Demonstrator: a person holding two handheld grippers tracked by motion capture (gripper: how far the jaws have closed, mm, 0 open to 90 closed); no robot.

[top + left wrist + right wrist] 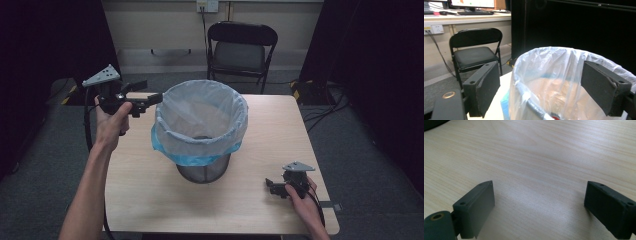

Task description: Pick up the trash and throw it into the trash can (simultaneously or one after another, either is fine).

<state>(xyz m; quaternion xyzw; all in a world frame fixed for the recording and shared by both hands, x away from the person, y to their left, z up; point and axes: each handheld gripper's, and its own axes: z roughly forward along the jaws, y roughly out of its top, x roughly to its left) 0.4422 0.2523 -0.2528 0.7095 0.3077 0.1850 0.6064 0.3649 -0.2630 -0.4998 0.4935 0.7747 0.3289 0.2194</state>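
The left gripper (150, 102) hovers with its jaws spread wide and nothing between them, just off the left side of the bin's rim; in the left gripper view the bag-wrapped rim (529, 100) sits in the gap between the pads (486, 87), neither touching it. The right gripper (274, 186) rests on the table (280, 125) well to the right of the bin and nearer the person, jaws also apart and gripping nothing, bare wood between its pads (477, 207).

The mesh bin (202, 172) stands upright near the table's middle, lined with a pale blue bag (200, 122) folded down over the rim.

The step in hand looks like seating the liner. To do it well, the left gripper should close on the folded film alone, just below the rim, and pull evenly so the bin does not tip.
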